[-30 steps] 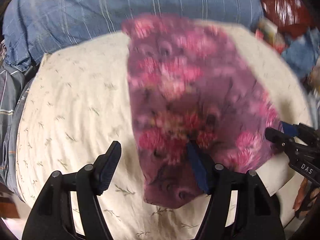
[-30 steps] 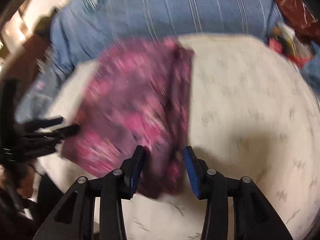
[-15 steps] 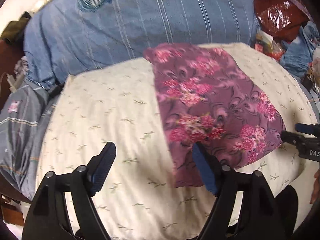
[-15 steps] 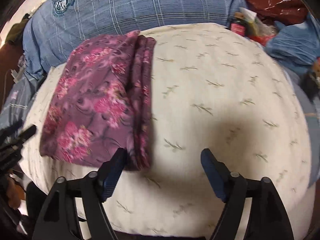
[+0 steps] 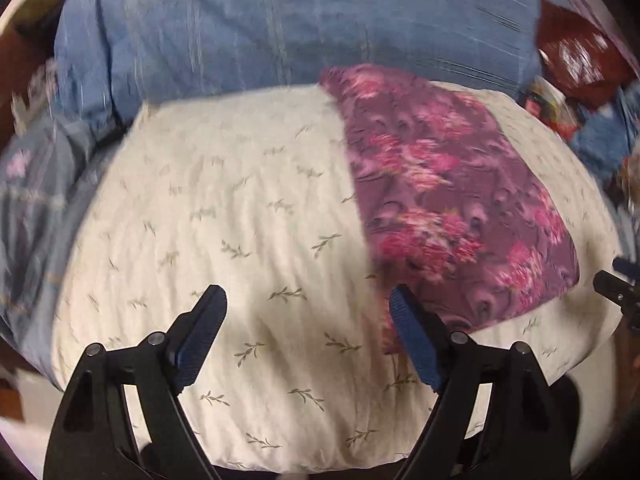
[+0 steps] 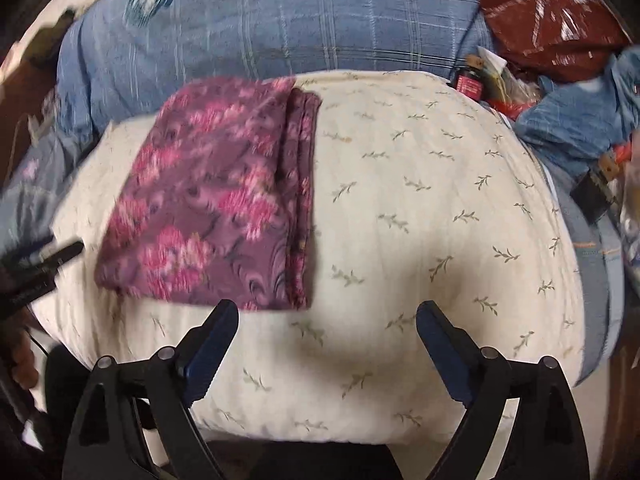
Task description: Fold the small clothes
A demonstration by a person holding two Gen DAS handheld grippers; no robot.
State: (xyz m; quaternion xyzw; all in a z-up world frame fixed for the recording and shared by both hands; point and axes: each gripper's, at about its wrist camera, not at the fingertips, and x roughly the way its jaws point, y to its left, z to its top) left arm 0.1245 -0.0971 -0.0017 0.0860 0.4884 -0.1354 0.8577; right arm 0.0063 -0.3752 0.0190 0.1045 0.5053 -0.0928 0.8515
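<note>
A purple cloth with pink flowers (image 5: 448, 200) lies folded flat on a cream cushion with a leaf print (image 5: 240, 216). In the right wrist view the cloth (image 6: 216, 208) lies at the left, its folded edge facing right. My left gripper (image 5: 306, 300) is open and empty, just left of the cloth's near corner. My right gripper (image 6: 326, 316) is open and empty, above the cushion (image 6: 420, 220) just in front of the cloth's near right corner. Each gripper shows at the other view's edge: the right gripper (image 5: 618, 284) and the left gripper (image 6: 44, 260).
A blue checked pillow (image 6: 300, 20) lies behind the cushion. A dark red bag (image 6: 548, 20), blue cloth (image 6: 576, 120) and small clutter (image 6: 492, 84) sit at the back right. More blue bedding (image 5: 28, 208) lies at the left.
Both grippers let go of the cloth, opened wide and drew back. The cloth now lies flat and folded on the cushion. The left gripper has shifted left.
</note>
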